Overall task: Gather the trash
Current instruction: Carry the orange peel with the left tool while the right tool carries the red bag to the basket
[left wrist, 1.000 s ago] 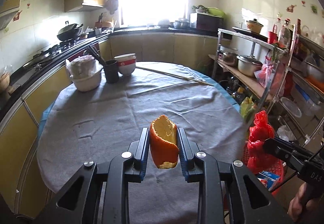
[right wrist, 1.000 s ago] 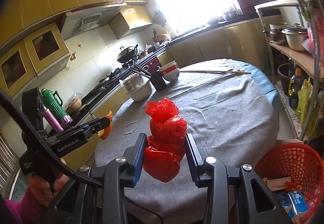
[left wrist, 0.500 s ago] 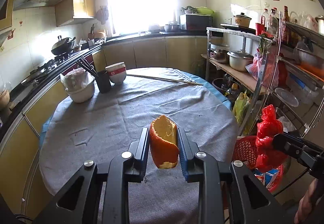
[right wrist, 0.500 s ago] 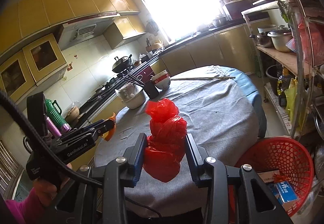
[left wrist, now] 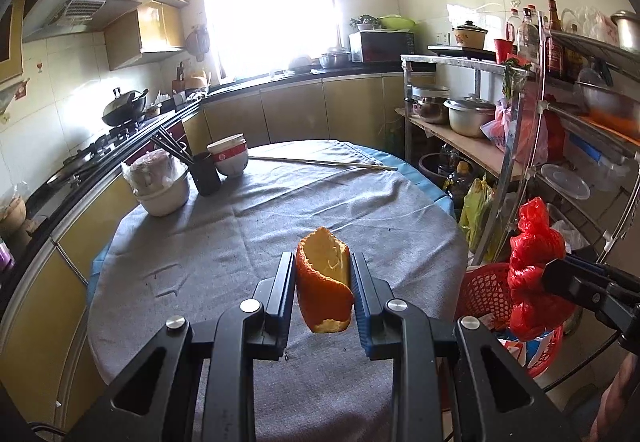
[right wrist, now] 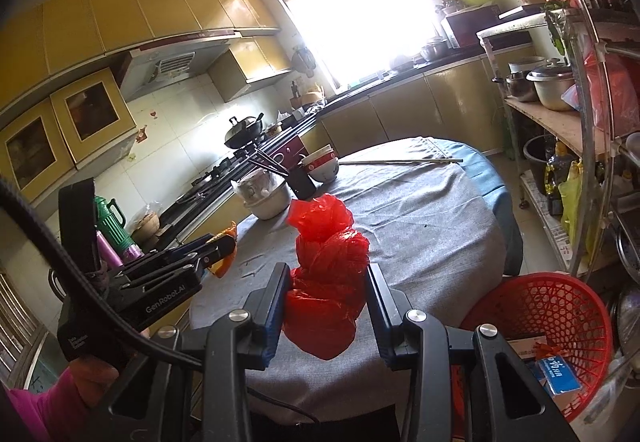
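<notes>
My left gripper (left wrist: 323, 282) pinches an orange peel (left wrist: 324, 284) tight between its two pads, up in the air over the grey table (left wrist: 248, 242). My right gripper (right wrist: 327, 298) squeezes a red bag (right wrist: 326, 282), also held up above the table edge. The red basket (right wrist: 560, 306) sits on the floor just beside the table, low on my right, with a blue box (right wrist: 558, 376) and some paper inside.
</notes>
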A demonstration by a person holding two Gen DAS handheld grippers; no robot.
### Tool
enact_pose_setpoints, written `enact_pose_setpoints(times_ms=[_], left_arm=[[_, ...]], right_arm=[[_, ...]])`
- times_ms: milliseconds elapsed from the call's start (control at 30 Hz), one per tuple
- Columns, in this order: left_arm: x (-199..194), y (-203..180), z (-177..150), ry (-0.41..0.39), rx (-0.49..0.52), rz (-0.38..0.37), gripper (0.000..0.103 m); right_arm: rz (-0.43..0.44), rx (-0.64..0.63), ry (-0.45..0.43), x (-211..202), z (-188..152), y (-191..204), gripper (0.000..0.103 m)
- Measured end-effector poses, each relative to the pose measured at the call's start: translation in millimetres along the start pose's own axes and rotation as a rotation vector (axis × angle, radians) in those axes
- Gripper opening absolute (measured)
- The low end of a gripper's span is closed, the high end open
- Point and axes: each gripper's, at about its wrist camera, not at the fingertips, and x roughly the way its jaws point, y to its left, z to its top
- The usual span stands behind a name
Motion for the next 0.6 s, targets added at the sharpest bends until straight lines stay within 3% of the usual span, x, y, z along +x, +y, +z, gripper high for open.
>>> enact_pose_setpoints(times_ms=[600], left_arm=[[3.0,-24.0,1.4,0.005,0.051,-0.004,0.028]], right_arm=[[-0.015,0.044,-0.014,-12.6,-6.8,-16.1,0.041]])
